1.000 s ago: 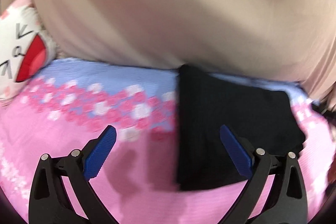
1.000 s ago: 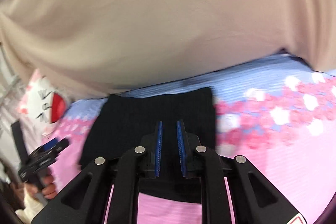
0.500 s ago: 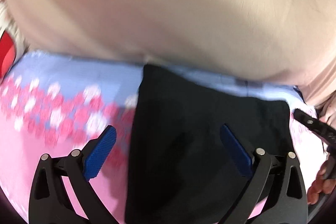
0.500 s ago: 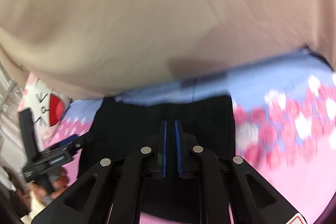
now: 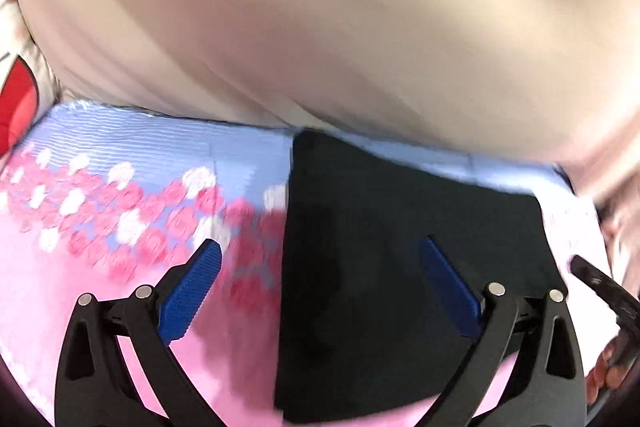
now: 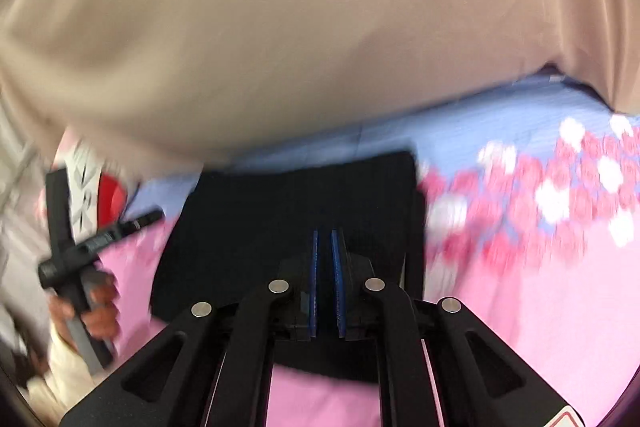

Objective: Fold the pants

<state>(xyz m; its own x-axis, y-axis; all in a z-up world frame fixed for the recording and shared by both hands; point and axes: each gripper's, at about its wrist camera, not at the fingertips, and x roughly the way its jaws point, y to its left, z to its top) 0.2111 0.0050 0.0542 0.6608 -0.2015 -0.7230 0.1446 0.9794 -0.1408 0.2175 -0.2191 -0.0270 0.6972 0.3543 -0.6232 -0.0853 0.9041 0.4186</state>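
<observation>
- The left gripper (image 5: 320,291) hangs over the near left edge of the pants (image 5: 400,267), jaws spread wide and empty; one blue pad (image 5: 188,297) is over the bedspread (image 5: 120,307), the other over the dark cloth. This straddle suits pressing or squaring that edge rather than pinching it (a judgement only).
- The right gripper (image 6: 326,283) is above the middle of the pants (image 6: 288,211), jaws drawn almost together. No cloth shows in the narrow gap between them, so nothing is clamped.
- The pants lie as a compact black rectangle on the pink floral bedspread, the far edge on its blue band, close under the beige fabric (image 5: 320,27) that fills the background. Edges look straight and corners square; several layers appear stacked along the right side in the right wrist view.
- Judged from this, folding is near complete; smoothing or release is probably what remains.
- A hand (image 6: 96,311) grips the left tool's handle at the frame's left edge.
</observation>
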